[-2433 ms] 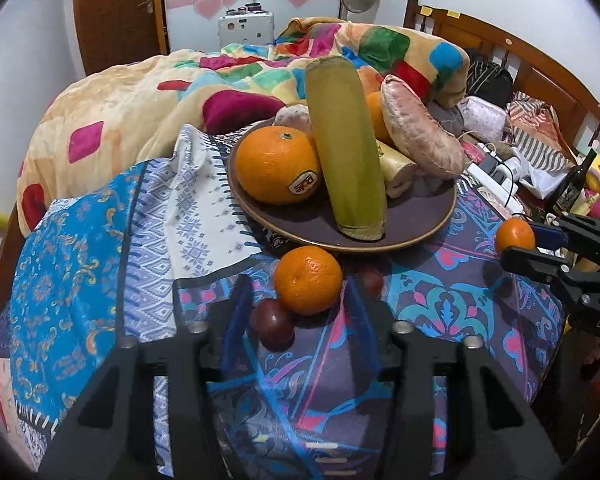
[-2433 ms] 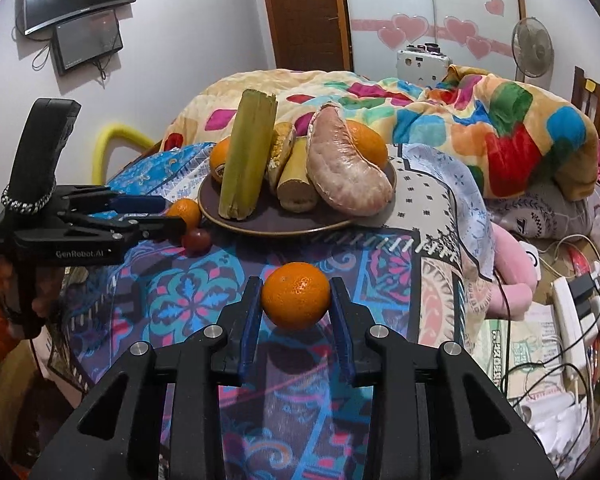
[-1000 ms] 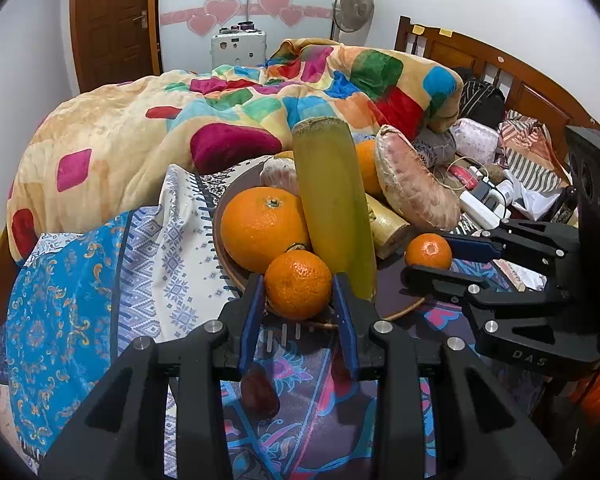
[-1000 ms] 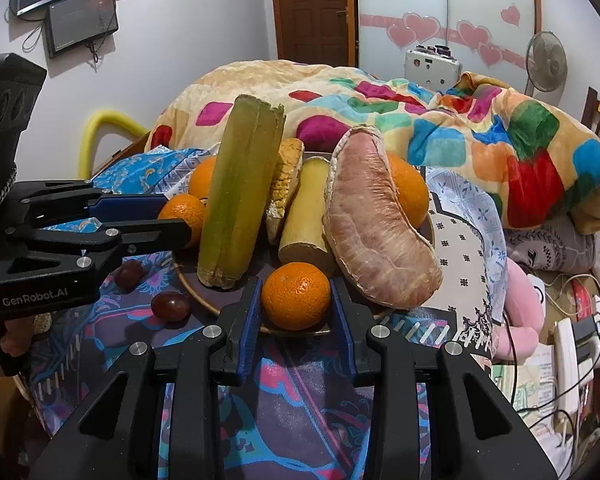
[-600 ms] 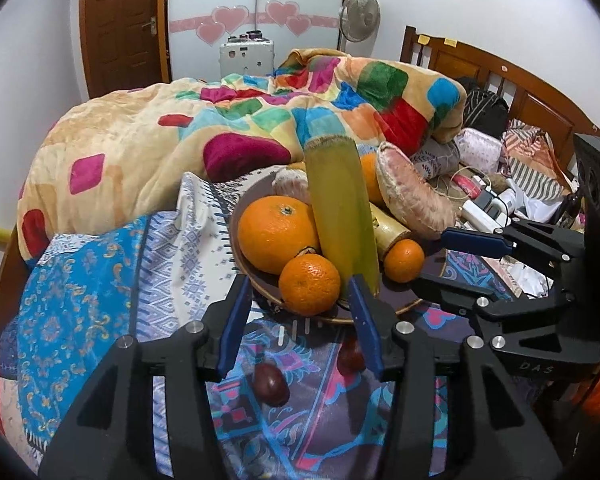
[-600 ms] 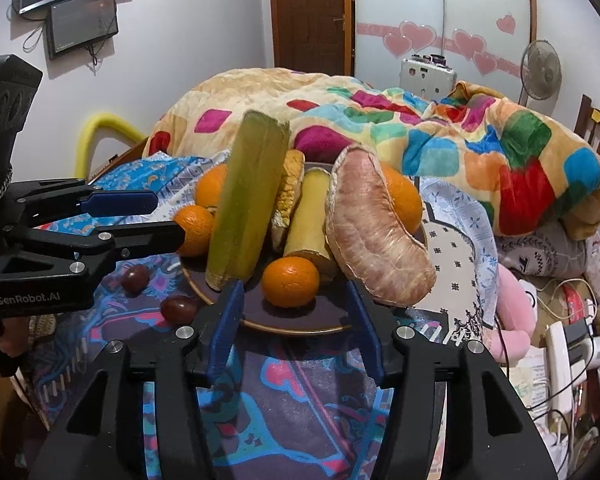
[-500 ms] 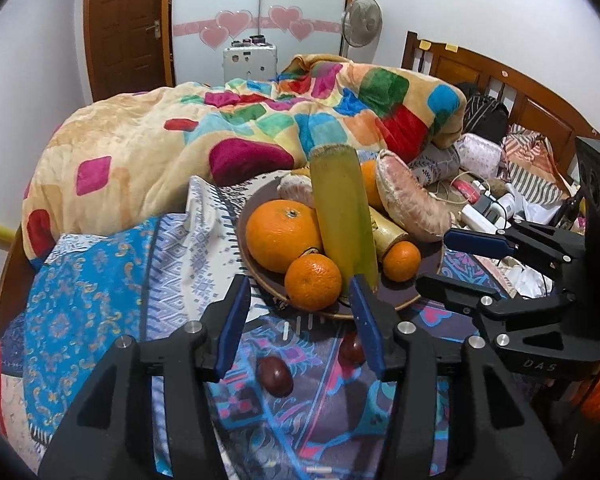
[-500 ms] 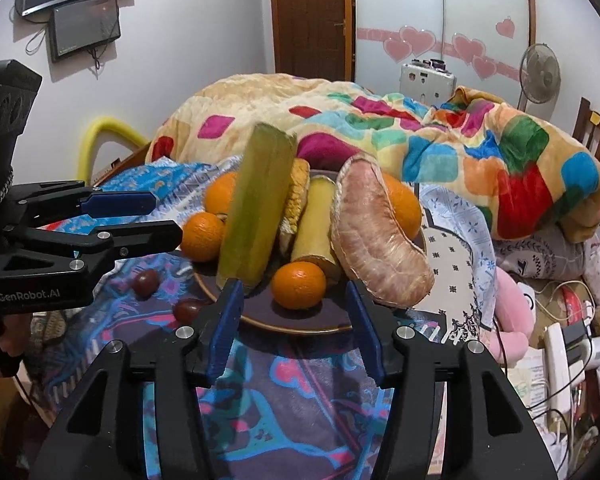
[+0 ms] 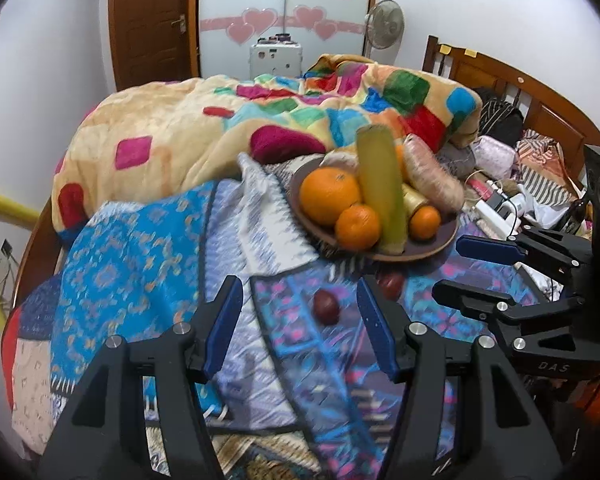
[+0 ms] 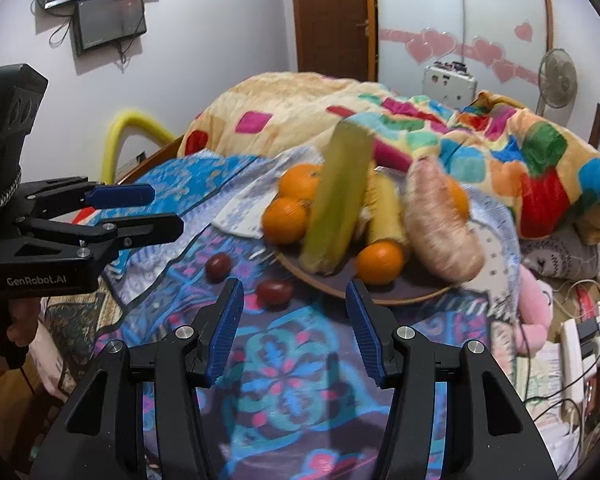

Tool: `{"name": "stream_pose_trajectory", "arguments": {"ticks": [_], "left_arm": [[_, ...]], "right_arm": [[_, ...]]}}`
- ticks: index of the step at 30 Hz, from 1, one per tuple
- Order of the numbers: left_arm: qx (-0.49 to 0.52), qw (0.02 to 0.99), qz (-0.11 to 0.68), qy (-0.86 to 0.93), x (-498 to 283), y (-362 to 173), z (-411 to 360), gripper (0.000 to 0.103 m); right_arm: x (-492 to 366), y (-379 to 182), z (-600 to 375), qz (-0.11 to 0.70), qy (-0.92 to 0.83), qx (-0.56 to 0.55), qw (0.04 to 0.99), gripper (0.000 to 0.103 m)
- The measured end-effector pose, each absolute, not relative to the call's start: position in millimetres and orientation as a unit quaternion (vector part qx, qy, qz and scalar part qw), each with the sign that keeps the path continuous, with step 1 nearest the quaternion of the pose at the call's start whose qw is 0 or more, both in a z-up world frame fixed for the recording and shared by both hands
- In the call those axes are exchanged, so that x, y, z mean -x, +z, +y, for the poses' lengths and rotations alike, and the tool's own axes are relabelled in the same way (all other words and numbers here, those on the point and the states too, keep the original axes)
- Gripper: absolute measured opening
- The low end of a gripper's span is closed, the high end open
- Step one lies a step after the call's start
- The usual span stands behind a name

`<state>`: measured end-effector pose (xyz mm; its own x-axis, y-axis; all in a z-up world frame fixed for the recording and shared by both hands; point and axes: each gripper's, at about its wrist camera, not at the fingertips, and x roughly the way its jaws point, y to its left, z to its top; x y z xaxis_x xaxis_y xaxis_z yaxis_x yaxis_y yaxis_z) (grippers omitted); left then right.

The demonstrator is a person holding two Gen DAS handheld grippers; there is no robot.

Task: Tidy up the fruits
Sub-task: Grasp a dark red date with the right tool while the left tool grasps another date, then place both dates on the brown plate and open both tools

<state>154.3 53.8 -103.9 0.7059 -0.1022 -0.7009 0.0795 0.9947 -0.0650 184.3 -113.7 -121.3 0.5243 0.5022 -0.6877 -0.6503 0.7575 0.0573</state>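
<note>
Opening empty, the left tool [image 9: 300, 322] and gaping right tool [image 10: 294, 324] have backed off the plate [image 9: 440, 240], where both small oranges [image 9: 357, 227] now rest; two dark plums [image 10: 275, 291] remain just before it

We can read two markings. "GenRobot.AI" is printed in pale letters on the black body of the left gripper [image 10: 168, 214] in the right wrist view. "DAS" is printed on the black body of the right gripper [image 9: 448, 270] in the left wrist view.
</note>
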Motion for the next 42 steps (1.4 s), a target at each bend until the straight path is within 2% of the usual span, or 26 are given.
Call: {"name": "stream_pose_trajectory", "arguments": {"ticks": [8, 10, 12, 14, 19, 24, 36, 40, 42], "left_arm": [[0.013, 0.916, 0.397, -0.046, -145.5, -124.5, 68.9, 0.059], [0.015, 0.915, 0.400, -0.050, -145.7, -128.4, 70.5, 0.056], [0.016, 0.913, 0.403, -0.059, -147.0, -131.4, 70.1, 0.050], [0.016, 0.911, 0.406, -0.067, -148.0, -133.8, 67.9, 0.045], [0.013, 0.909, 0.407, -0.086, -149.7, -136.3, 59.9, 0.042], [0.008, 0.907, 0.410, -0.094, -157.0, -136.4, 51.8, 0.042], [0.007, 0.893, 0.437, -0.107, -181.7, -147.0, 32.1, 0.032], [0.004, 0.891, 0.444, -0.097, -187.2, -149.4, 29.3, 0.020], [0.003, 0.892, 0.443, -0.093, -187.0, -150.3, 30.0, 0.017]], "right_arm": [[-196.8, -143.2, -90.9, 0.386, 0.337, 0.128, 0.849, 0.049], [-199.0, -144.8, -86.5, 0.390, 0.337, 0.133, 0.846, 0.046], [-202.1, -147.5, -82.5, 0.395, 0.335, 0.143, 0.843, 0.038], [-205.2, -150.7, -79.6, 0.400, 0.332, 0.152, 0.841, 0.035], [-205.8, -150.7, -80.7, 0.394, 0.327, 0.155, 0.845, 0.024], [-201.1, -148.0, -88.2, 0.391, 0.338, 0.141, 0.844, 0.024], [-196.0, -133.1, -133.4, 0.368, 0.327, 0.112, 0.863, 0.024], [-200.3, -133.8, -144.7, 0.368, 0.323, 0.096, 0.867, 0.024], [-201.2, -134.7, -148.0, 0.367, 0.321, 0.092, 0.868, 0.024]]}}
